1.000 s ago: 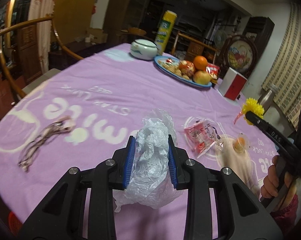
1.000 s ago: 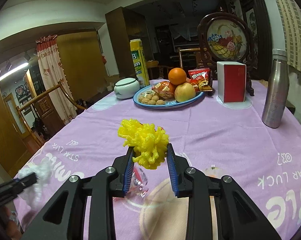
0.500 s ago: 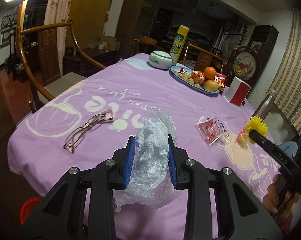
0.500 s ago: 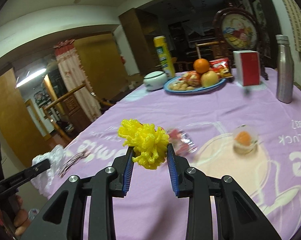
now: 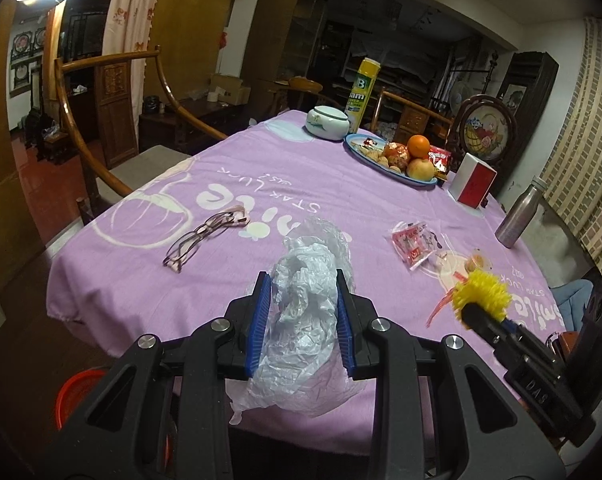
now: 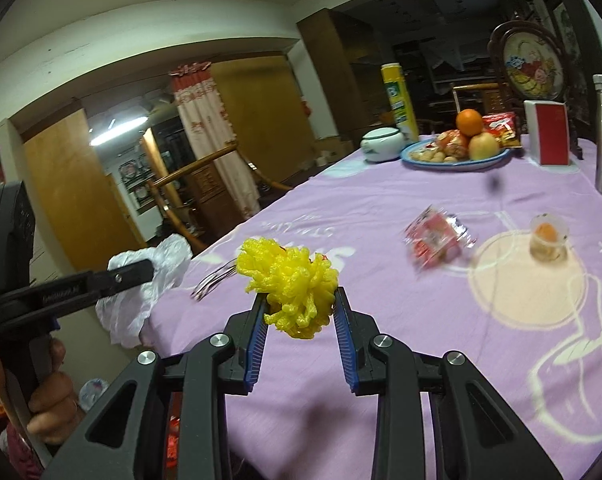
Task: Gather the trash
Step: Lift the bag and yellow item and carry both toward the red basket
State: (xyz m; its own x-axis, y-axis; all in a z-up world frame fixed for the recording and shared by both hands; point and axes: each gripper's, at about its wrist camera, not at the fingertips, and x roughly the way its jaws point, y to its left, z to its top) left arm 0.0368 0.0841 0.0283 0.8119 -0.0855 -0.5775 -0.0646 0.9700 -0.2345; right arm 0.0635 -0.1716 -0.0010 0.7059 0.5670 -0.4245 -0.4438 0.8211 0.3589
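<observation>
My left gripper [image 5: 301, 300] is shut on a crumpled white plastic bag [image 5: 305, 320] and holds it above the near edge of the purple table [image 5: 285, 184]. My right gripper [image 6: 301, 312] is shut on a yellow foam net [image 6: 289, 280]; it also shows in the left wrist view [image 5: 483, 300], above the table's near right. A red snack wrapper [image 5: 415, 242] and a small clear jelly cup [image 6: 549, 236] lie on the table. The bag also shows in the right wrist view [image 6: 149, 280].
Glasses [image 5: 203, 236] lie at the table's left. A fruit plate [image 5: 397, 156], white lidded bowl [image 5: 327, 122], yellow canister [image 5: 363, 92], red-white box [image 5: 473, 184] and steel bottle [image 5: 521, 216] stand at the far side. A wooden chair [image 5: 113, 120] is left; a red bin [image 5: 77, 392] is below.
Both grippers have pulled back from the table towards its near edge, each still holding its item. The right gripper has swung left, closer to the left one.
</observation>
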